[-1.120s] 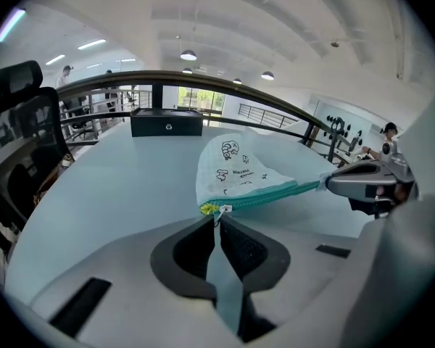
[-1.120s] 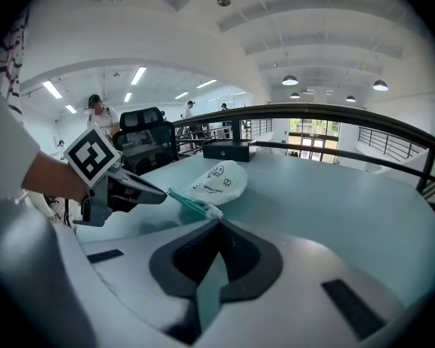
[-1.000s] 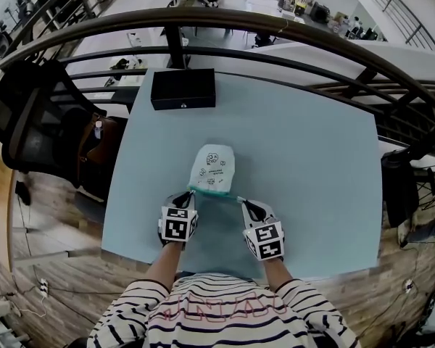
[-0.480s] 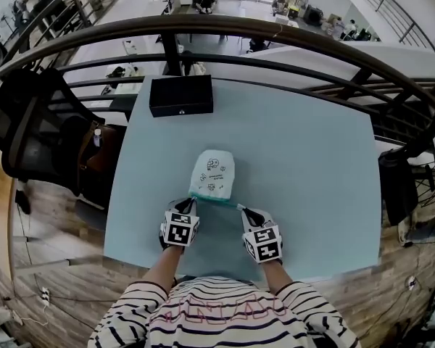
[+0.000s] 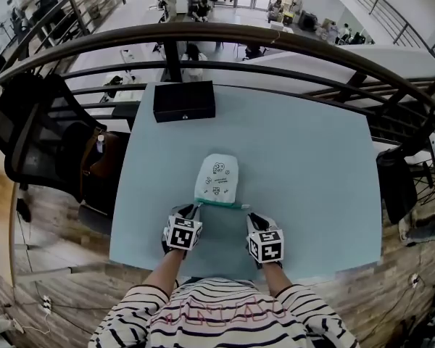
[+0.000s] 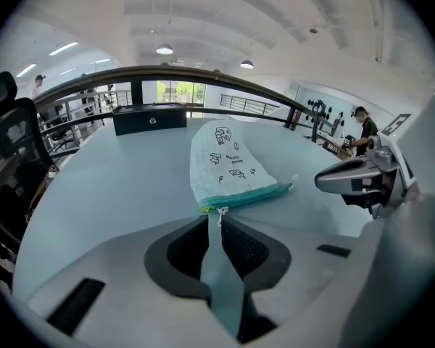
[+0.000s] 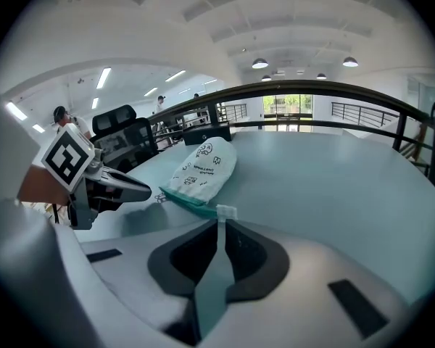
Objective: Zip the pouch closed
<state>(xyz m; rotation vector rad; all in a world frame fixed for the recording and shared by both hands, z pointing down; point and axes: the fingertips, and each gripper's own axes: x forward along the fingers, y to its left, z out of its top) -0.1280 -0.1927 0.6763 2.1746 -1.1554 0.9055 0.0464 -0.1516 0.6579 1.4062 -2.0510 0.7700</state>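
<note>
Step in hand: the grip was set and, by my reading, the run of the zip was about to start.
Pouch: the pouch lay flat on the surface, just ahead of both grippers, its teal zip edge nearest the person.
Left gripper: on the left gripper the fingers were closed, with the pull nipped at their very tips, at the left end of the zip.
Right gripper: on the right gripper the fingers were closed on the small tab at the right end of the zip.
Zip state: the teal edge lay flat. Whether the teeth were already joined could not be told.
Next move: it probably called for the right gripper to hold the tab steady and keep the zip taut while the left drew the pull along the edge toward it.
Risk: the grip on the pull looked shallow and could slip. Slack cloth could bunch ahead of the slider.
Surroundings: a black box sat at the far edge of the surface, well apart from the pouch. A chair stood off to the left. A rail ran beyond the far edge.
Obstructions: nothing lay between the grippers or along the zip.
</note>
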